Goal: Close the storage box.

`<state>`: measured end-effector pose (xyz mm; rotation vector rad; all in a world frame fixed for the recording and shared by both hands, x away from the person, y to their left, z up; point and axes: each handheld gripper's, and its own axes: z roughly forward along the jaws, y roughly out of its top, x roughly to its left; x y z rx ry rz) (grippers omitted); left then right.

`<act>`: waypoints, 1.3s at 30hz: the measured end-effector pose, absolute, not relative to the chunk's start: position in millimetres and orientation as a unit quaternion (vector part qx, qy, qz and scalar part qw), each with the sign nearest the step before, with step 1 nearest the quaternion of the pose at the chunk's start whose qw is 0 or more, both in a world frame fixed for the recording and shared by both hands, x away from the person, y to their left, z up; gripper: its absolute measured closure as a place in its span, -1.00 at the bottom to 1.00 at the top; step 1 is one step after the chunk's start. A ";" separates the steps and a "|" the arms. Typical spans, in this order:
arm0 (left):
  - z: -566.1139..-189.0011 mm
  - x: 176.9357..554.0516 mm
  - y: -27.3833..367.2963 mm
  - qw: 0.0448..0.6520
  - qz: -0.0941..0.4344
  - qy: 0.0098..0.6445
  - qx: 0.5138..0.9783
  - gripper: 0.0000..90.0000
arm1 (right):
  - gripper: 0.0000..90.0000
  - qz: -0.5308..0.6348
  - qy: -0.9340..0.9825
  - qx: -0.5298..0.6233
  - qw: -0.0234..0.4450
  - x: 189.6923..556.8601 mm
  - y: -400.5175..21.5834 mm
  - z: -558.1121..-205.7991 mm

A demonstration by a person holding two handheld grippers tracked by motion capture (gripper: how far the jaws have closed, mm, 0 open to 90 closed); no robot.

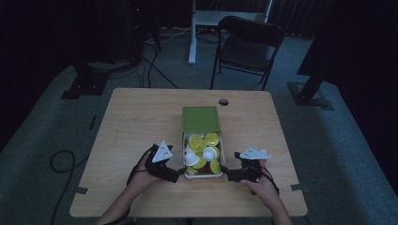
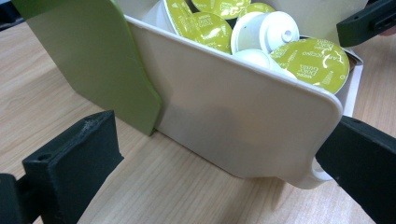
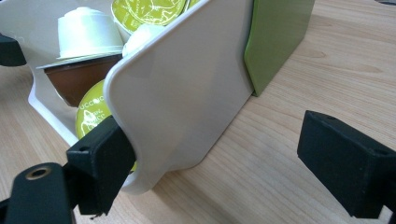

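High view dim, perhaps underexposed; both gripper views bright, sharp.

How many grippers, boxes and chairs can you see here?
Grippers: 2, the left gripper and the right gripper
Boxes: 1, the green and white box with pods in it
Chairs: 1, the dark chair
Total: 4

White box (image 1: 202,174), green sleeve (image 1: 201,119); lime-green and white capsules (image 1: 202,150); black tongs; light wood table (image 1: 141,117)
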<state>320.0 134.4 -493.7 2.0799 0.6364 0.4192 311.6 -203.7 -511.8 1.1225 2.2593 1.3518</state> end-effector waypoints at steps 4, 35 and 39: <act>-495.9 323.2 135.1 0.443 0.166 0.259 0.842 -1.00 | -0.74 0.466 0.782 0.387 0.144 314.4 -203.3 -511.6; -496.1 344.6 141.5 0.435 0.172 0.286 0.836 -1.00 | -0.76 0.465 0.767 0.415 0.150 336.7 -199.2 -513.7; -496.3 347.8 142.6 0.435 0.171 0.290 0.835 -1.00 | -0.76 0.464 0.768 0.414 0.151 339.3 -197.5 -513.7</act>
